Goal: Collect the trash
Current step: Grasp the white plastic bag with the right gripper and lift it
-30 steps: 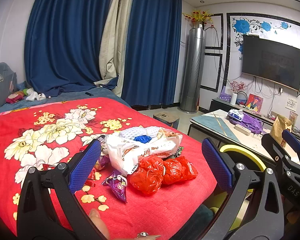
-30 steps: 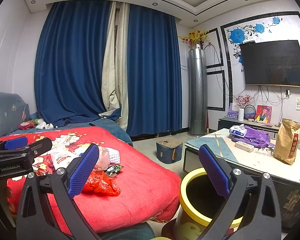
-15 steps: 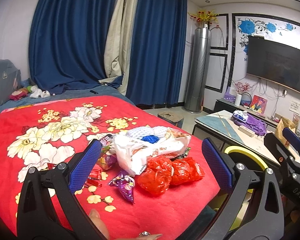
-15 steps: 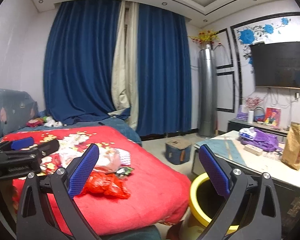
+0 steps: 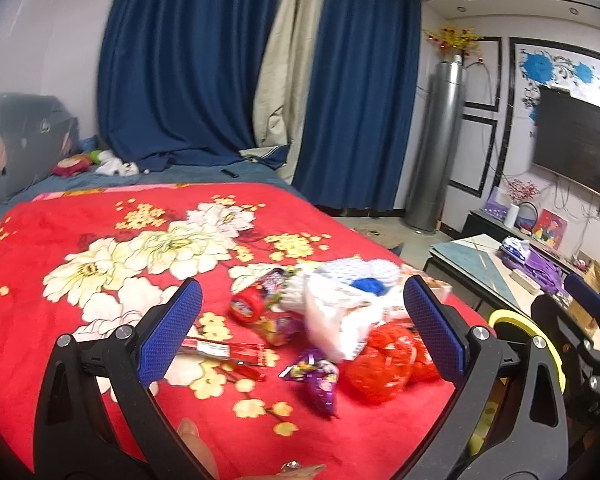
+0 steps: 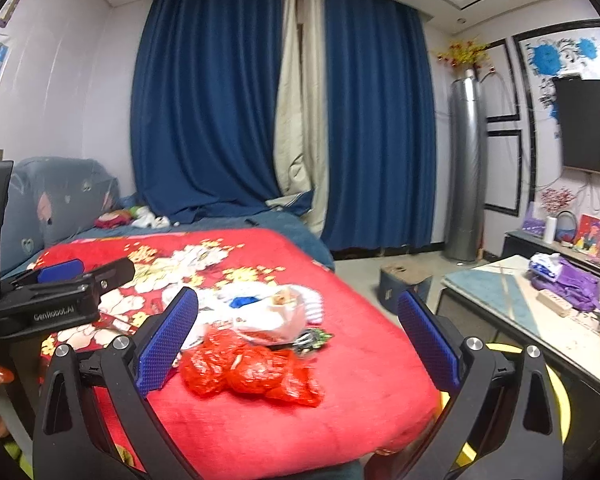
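Wrappers [image 5: 314, 376] crowd the red bag [image 6: 252, 372] – both grippers [image 5: 300, 332] [image 6: 296, 336] gape wide, empty

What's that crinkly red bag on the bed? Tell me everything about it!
The crumpled red plastic bag looks thin, shiny and see-through, scrunched into lumps. It lies loose on the red flowered blanket near the bed's corner, touching the white plastic bag behind it. No hand-held gripper touches it.

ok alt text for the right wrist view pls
An open hand-held gripper points at a crumpled red plastic bag and a white bag lying on a red floral blanket; blue curtains hang behind.
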